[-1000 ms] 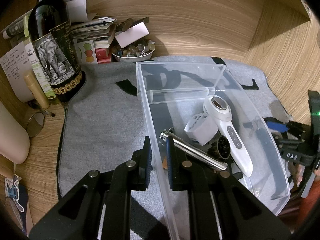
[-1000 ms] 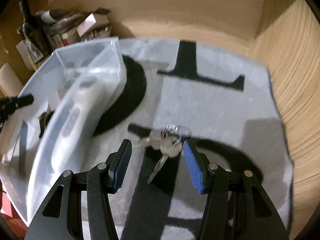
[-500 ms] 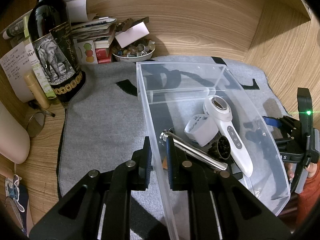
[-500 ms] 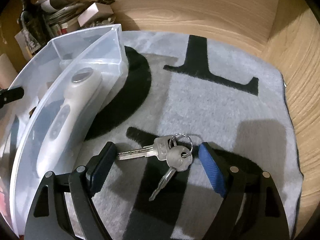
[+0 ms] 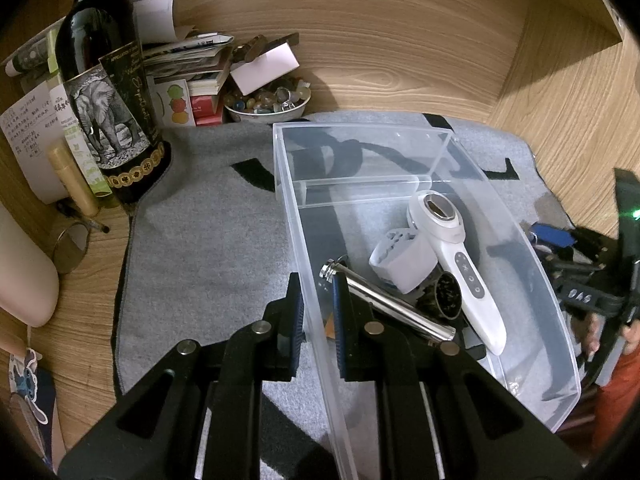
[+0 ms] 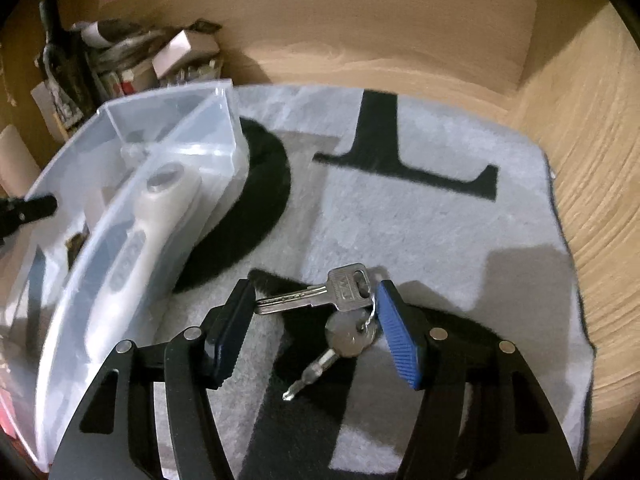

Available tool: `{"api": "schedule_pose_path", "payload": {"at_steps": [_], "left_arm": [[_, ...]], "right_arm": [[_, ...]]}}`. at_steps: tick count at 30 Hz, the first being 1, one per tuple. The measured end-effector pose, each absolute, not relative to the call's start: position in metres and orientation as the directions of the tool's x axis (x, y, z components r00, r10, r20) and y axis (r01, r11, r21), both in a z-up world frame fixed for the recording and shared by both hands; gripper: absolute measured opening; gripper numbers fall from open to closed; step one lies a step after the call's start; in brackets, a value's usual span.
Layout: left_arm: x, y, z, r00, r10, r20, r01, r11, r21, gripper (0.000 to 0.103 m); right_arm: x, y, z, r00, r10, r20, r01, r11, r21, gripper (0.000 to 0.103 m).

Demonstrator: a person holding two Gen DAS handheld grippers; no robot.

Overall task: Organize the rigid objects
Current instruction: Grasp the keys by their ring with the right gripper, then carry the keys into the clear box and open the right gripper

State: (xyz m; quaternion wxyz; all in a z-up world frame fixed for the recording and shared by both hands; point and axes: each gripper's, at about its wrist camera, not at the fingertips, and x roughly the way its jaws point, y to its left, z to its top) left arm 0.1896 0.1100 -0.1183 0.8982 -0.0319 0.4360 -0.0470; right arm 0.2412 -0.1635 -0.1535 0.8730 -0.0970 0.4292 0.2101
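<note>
Between your right gripper's (image 6: 316,332) spread fingers, low in the centre of the right wrist view, lie the keys (image 6: 344,308): two on one ring, resting on the grey mat (image 6: 420,220). The long key's blade points toward the left finger and looks to touch its pad; the ring sits just beside the blue right pad. Whether the pads already bear on the metal, you cannot tell from this blurred frame.

Expect the keys to handle as light, hard and slick. They are stiff singly but loose on the ring, so the second key will likely swing and dangle. Close across the two heads near the ring, where the metal is widest, rather than on the thin blade, which could pivot or slip out. The soft mat should let the pads get under the edges.

Your left gripper (image 5: 316,320) is pressed onto the near wall of the clear bin (image 5: 560,312), one finger outside and one inside, steadying it. Inside, at centre right of the left wrist view, lie a white handheld device (image 5: 456,256), a white adapter (image 5: 404,260) and a metal tube (image 5: 384,300). The bin sits just left of the keys, a short carry.
</note>
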Motion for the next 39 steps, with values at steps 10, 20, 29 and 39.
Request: {"api": "schedule_pose_path", "payload": {"at_steps": [10,20,29,39], "left_arm": [[0.189,0.110,-0.118,0.615,-0.112,-0.780,0.057,0.994,-0.098,0.012],[0.189,0.110,-0.118,0.616,-0.112,-0.780,0.057,0.994,-0.098,0.012],[0.190,0.109,-0.118,0.616,-0.111,-0.780,0.059,0.994,-0.095,0.012],[0.190,0.109,-0.118,0.616,-0.111,-0.780,0.058,0.994,-0.095,0.012]], "right_arm": [[0.222,-0.160,-0.091,0.660,0.338,-0.671,-0.468,0.883,-0.015,0.059],[0.194,-0.126,-0.035,0.712,0.449,-0.540,-0.563,0.824,-0.057,0.059],[0.173,-0.081,-0.034,0.659,0.539,-0.525,-0.667,0.741,-0.076,0.059],[0.188,-0.036,-0.073,0.577,0.497,-0.649,-0.726,0.676,-0.128,0.059]]}}
